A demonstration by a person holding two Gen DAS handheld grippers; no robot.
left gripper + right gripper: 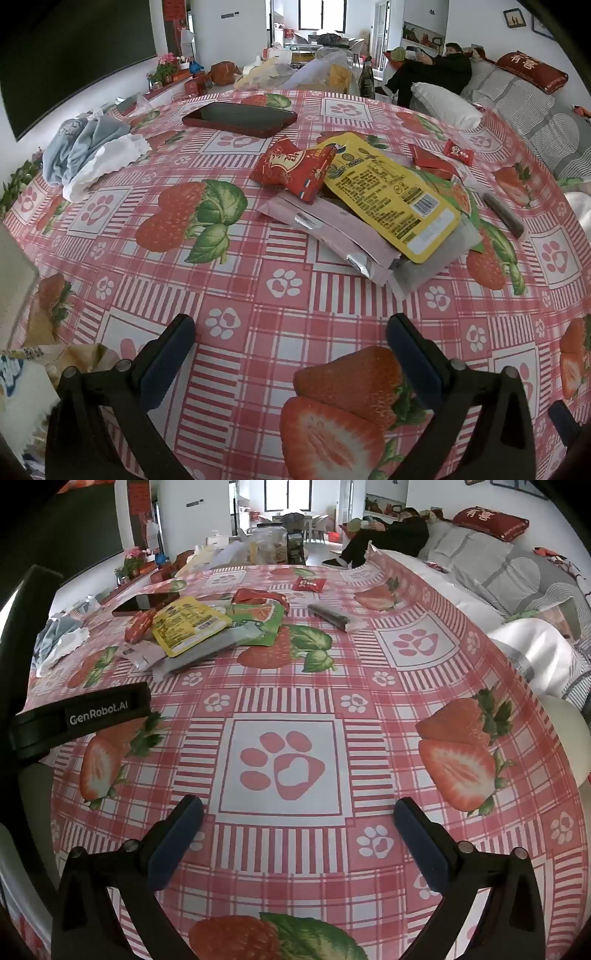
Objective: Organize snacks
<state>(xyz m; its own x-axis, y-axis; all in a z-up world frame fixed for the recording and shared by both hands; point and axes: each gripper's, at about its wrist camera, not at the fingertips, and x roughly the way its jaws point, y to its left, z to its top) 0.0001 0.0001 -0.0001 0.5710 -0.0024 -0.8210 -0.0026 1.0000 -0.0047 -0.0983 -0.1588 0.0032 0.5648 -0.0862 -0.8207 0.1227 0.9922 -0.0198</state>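
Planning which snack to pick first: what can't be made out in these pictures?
- Grey packet, left wrist view: mostly covered by the yellow printed packet.
- Yellow packet's print: too small to read in either view.
- Green strawberry pouch, right wrist view: partly hidden under the pile.

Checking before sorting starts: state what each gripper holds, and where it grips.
Nothing is held. The left gripper and the right gripper are both open over bare tablecloth, short of the snack pile.
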